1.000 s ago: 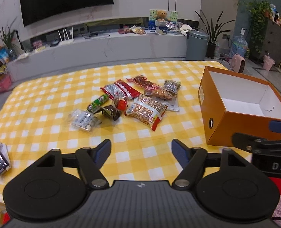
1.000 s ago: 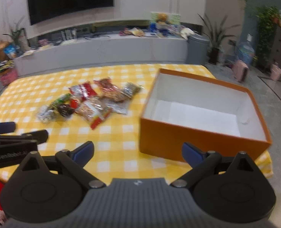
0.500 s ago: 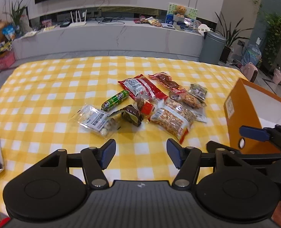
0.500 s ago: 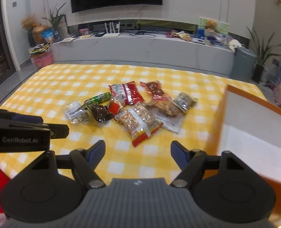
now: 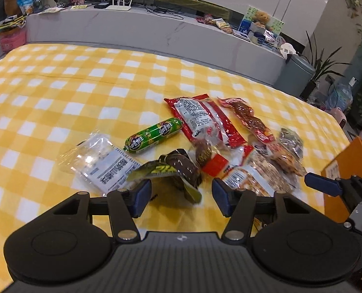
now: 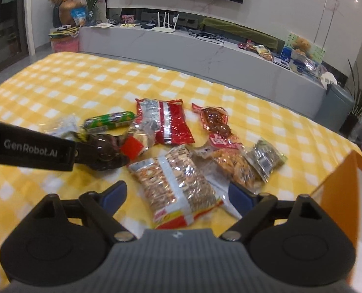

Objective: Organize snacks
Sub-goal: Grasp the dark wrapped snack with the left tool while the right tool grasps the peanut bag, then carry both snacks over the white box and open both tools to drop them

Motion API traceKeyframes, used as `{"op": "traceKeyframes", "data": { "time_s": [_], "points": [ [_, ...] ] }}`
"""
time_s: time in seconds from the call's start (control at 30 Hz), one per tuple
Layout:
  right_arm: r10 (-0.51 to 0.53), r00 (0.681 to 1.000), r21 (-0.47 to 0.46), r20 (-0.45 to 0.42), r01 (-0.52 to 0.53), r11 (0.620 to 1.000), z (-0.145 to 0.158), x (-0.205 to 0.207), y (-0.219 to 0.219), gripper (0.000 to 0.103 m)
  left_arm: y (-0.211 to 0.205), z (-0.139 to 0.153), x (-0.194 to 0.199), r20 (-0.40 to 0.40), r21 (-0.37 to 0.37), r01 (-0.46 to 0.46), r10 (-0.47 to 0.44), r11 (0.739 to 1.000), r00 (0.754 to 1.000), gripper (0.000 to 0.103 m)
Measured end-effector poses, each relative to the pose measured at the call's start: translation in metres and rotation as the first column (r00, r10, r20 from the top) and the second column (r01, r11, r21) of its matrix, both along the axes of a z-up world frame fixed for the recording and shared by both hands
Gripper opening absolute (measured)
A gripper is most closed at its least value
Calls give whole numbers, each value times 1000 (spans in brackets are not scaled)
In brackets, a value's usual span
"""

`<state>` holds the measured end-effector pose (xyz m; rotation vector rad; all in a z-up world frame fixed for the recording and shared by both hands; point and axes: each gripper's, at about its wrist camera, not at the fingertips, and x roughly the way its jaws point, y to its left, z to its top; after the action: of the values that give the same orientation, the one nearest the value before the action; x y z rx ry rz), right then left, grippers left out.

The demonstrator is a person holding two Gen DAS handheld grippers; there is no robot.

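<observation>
The right gripper [image 6: 177, 194] hangs spread over the peanut packet [image 6: 178, 185]. The orange box [image 6: 347, 183] sits at the tabletop's right edge

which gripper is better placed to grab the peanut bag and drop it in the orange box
Right. The right gripper is open with the peanut bag lying between its fingers, and the orange box is at its right side. The left gripper is lined up on the dark brown snack instead.

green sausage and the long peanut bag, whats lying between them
The dark brown snack pouch and a small red-cornered packet lie between the green sausage and the peanut bag, clearest in the right wrist view.
</observation>
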<state>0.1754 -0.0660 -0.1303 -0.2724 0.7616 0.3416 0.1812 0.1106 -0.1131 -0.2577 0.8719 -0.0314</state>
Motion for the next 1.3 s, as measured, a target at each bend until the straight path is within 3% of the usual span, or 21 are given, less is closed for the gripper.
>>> {"op": "traceKeyframes", "data": {
  "time_s": [0.17, 0.33, 0.47, 0.53, 0.57, 0.73, 0.97, 1.3],
  "points": [
    [-9, 999, 14, -35, 9, 1000, -16, 20, 0, 88, -5, -10, 12, 1, 32, 1, -1, 999, 1000, 66],
    [11, 999, 32, -40, -10, 999, -23, 24, 2, 85, -13, -13, 17, 35, 110, 23, -27, 994, 999, 65],
    [21, 999, 31, -31, -20, 999, -26, 22, 6, 82, -19, -14, 16, 53, 168, 52, -62, 984, 997, 53],
    [24, 999, 30, -27, -24, 999, -27, 21, 7, 82, -20, -14, 15, 54, 180, 59, -70, 982, 996, 43],
    [25, 999, 29, -26, -24, 999, -27, 20, 8, 82, -19, -14, 16, 50, 182, 58, -68, 982, 996, 39],
    [24, 1000, 15, -19, -24, 1000, -28, 17, 10, 73, -12, -14, 16, 46, 145, 63, -70, 987, 996, 38],
    [44, 999, 7, -29, -44, 999, -23, 13, 12, 48, -10, -6, 2, 49, 127, 78, -85, 989, 995, 38],
    [34, 998, 38, -45, -33, 999, 1, -2, 9, 44, -5, 15, -23, 48, 109, 70, -75, 992, 996, 38]
  ]
}}
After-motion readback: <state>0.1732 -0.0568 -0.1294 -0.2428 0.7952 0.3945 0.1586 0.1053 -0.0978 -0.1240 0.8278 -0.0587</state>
